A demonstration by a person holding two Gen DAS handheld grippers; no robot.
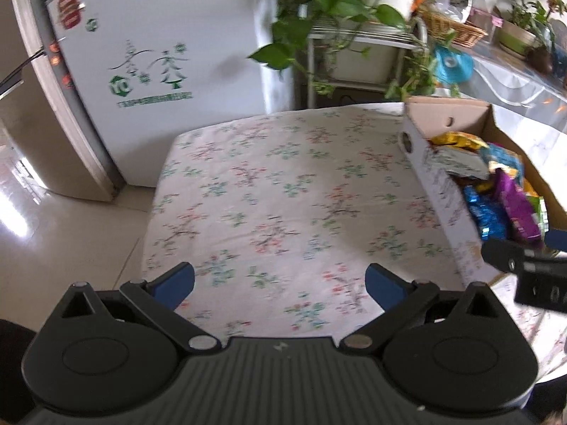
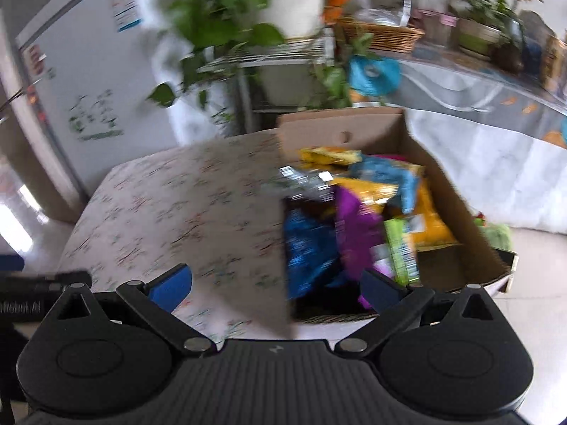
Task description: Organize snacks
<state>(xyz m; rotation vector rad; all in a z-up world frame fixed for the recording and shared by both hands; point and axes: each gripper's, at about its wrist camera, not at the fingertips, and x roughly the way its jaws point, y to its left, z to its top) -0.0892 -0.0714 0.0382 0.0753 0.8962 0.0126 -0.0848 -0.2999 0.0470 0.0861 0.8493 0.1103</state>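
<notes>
An open cardboard box [image 1: 441, 193] stands on the right of the floral tablecloth [image 1: 276, 191]. It holds several snack packs: yellow [image 1: 457, 140], silver [image 1: 457, 163], blue [image 1: 485, 212] and purple [image 1: 517, 212]. My left gripper [image 1: 280, 283] is open and empty above the bare cloth. In the right wrist view the box [image 2: 457, 209] is ahead, with blue [image 2: 308, 251], purple [image 2: 354, 233], green [image 2: 402, 248] and yellow [image 2: 425, 219] packs. My right gripper [image 2: 278, 285] is open and empty over the box's near left corner. It also shows in the left wrist view [image 1: 531, 265].
A white fridge [image 1: 152, 71] stands behind the table on the left. A plant rack with trailing leaves [image 1: 340, 10] is behind the middle. A counter with a wicker basket [image 1: 450, 26] and pots runs along the back right. Tiled floor [image 1: 71, 233] lies left of the table.
</notes>
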